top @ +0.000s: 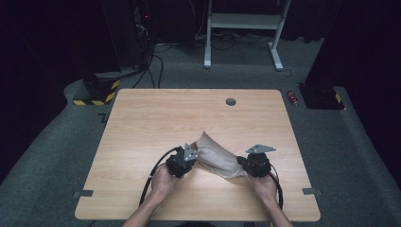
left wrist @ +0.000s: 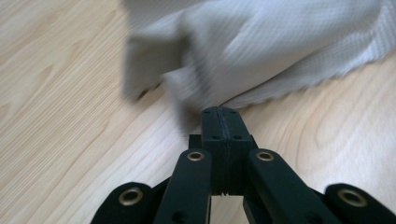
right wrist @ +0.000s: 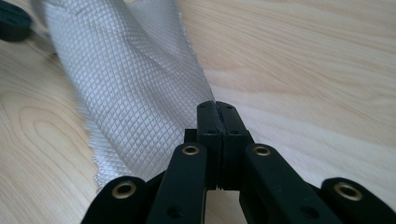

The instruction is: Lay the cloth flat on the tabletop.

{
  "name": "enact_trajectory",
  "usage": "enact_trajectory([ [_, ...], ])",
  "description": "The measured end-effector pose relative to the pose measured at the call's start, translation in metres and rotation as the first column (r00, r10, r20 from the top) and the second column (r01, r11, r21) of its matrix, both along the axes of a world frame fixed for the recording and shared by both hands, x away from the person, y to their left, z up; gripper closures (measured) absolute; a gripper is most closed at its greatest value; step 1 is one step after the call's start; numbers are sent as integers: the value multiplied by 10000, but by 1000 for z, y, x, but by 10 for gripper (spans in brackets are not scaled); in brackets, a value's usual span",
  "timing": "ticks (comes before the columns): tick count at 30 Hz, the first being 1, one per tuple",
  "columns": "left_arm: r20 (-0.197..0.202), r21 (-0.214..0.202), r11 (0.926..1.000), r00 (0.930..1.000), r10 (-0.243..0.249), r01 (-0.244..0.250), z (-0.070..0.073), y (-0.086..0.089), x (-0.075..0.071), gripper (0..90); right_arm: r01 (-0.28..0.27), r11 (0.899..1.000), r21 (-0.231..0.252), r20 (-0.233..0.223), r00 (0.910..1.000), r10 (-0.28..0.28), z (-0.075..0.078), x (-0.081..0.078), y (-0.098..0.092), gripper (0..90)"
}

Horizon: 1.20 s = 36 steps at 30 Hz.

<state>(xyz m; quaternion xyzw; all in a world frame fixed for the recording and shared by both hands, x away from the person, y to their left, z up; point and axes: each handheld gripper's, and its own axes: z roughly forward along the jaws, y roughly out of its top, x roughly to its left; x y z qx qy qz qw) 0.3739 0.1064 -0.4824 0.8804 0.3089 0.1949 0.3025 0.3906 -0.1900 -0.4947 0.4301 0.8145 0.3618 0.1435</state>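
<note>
A beige, waffle-textured cloth (top: 215,155) hangs bunched between my two grippers, above the near middle of the wooden table (top: 156,118). My left gripper (top: 195,156) holds the cloth's left end; in the left gripper view its jaws stand pressed together (left wrist: 219,110) with a fold of the cloth (left wrist: 261,51) running into their tips. My right gripper (top: 242,163) holds the right end; in the right gripper view the shut jaws (right wrist: 215,105) pinch the edge of the cloth (right wrist: 126,84), which stretches away to the upper left. A hand holds each gripper from the table's near edge.
A round cable hole (top: 231,101) sits near the table's far edge. Small tape marks (top: 83,193) lie at the near left and right edges. On the carpet beyond stand a white desk frame (top: 243,21), a red can (top: 292,98) and a yellow-black striped base (top: 99,91).
</note>
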Motion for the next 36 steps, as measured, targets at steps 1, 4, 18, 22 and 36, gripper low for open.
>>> enact_trajectory([
  [1, 0, 0, 10000, 10000, 0, 0, 0, 0, 0, 898, 0, 10000, 0, 0, 10000, 0, 0, 0, 0, 893],
  [4, -74, -20, 9999, 9999, 109, -109, 2, 18, -11, 898, 34, 9999, -122, -156, 9999, -35, -4, -6, -9, 893],
  [18, -611, -1561, 9828, 9941, 901, -987, -1, 43, -16, 643, -235, 9995, -229, 84, 9997, 237, 3, 4, 10, 687],
  [22, -951, -1217, 9871, 9911, 928, -1041, -8, 21, 9, 600, -201, 9990, -392, 2, 9998, 201, 1, 28, 29, 637],
  [36, -1426, -1197, 9912, 9890, 397, -570, -12, 15, 19, 877, -343, 9882, -1490, -364, 9989, 291, -13, 57, 49, 885],
])
